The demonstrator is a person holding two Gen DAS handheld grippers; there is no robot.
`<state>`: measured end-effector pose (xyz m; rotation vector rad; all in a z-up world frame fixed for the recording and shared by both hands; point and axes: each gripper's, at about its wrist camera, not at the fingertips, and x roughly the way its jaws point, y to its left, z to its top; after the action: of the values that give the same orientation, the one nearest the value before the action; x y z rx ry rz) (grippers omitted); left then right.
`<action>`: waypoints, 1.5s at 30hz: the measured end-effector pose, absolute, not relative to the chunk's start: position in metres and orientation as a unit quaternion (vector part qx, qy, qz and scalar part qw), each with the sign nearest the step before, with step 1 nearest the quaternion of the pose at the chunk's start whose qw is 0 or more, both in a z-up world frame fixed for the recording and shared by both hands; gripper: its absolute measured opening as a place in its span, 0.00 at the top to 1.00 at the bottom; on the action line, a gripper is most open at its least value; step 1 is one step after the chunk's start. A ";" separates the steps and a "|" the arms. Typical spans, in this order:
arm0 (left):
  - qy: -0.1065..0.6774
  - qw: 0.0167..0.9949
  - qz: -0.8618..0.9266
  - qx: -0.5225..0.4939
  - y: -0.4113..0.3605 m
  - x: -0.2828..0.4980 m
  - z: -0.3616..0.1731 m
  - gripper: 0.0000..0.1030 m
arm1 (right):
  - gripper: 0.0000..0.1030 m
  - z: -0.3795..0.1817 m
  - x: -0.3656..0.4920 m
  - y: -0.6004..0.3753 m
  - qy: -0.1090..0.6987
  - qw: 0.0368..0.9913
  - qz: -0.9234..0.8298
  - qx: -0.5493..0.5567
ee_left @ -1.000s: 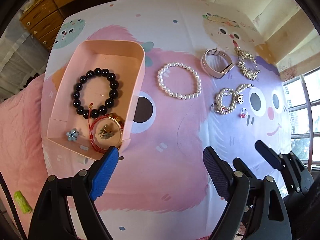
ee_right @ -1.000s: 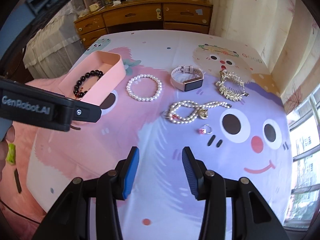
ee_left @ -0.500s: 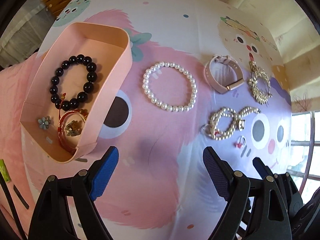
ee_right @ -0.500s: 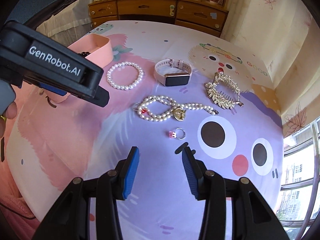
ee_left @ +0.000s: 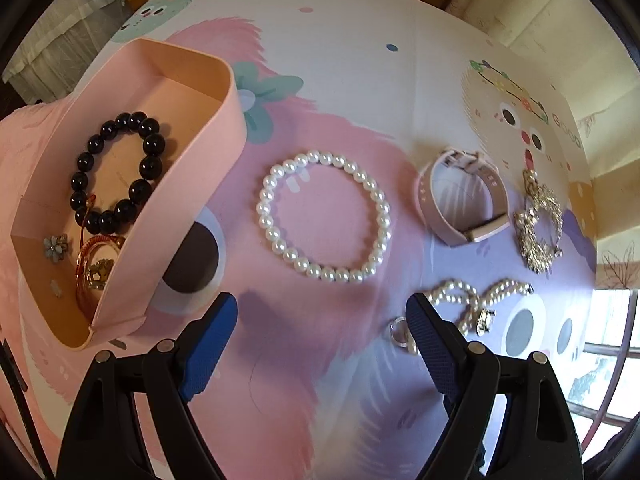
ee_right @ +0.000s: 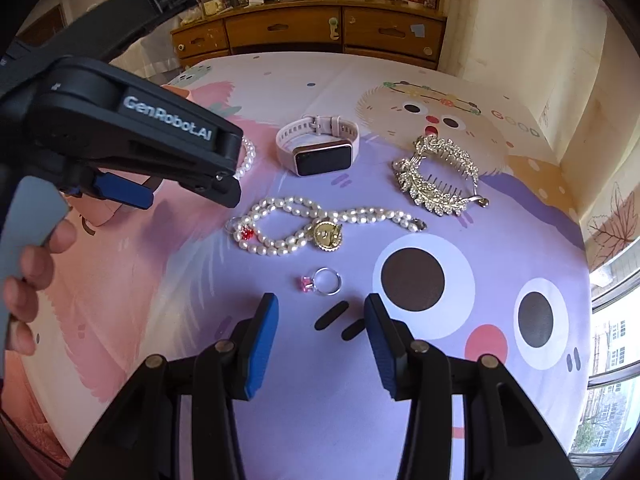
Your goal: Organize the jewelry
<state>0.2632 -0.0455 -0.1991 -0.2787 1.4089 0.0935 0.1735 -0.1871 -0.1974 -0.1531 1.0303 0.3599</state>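
A pink box [ee_left: 188, 184] at the left holds a black bead bracelet [ee_left: 116, 172], a red bangle [ee_left: 94, 264] and a small flower piece [ee_left: 56, 245]. A round pearl bracelet [ee_left: 324, 216] lies on the cloth just ahead of my open, empty left gripper [ee_left: 320, 320]. A pink watch [ee_right: 318, 146], a gold hair comb [ee_right: 438, 178] and a pearl necklace [ee_right: 320, 226] lie further right. A ring with a pink stone [ee_right: 322, 281] lies just ahead of my open, empty right gripper [ee_right: 320, 320]. The left gripper's body [ee_right: 132, 136] hides most of the box in the right wrist view.
The jewelry lies on a cartoon-print cloth [ee_right: 440, 360] over a table. A wooden dresser [ee_right: 312, 32] stands behind the far edge. A window [ee_right: 612, 332] is at the right. A hand [ee_right: 32, 272] holds the left gripper's handle.
My left gripper has moved forward and right, from the box toward the round pearl bracelet. My right gripper has moved forward toward the ring. Both stay open.
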 end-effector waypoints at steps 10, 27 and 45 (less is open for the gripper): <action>0.625 0.773 0.068 -0.088 -0.060 0.289 -0.212 0.17 | 0.57 -0.200 0.172 -0.187 0.467 0.860 0.188 -0.081; 0.595 0.798 0.069 -0.065 -0.063 0.321 -0.227 0.09 | 0.71 -0.200 0.174 -0.189 0.453 0.867 0.191 -0.080; 0.564 0.824 0.031 -0.045 -0.065 0.325 -0.223 0.88 | 0.96 -0.199 0.185 -0.190 0.461 0.862 0.198 -0.078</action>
<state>0.3253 -0.0655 -0.2235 -0.0957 1.1981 0.0650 0.1849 -0.1904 -0.1991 -0.1632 0.9665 0.4152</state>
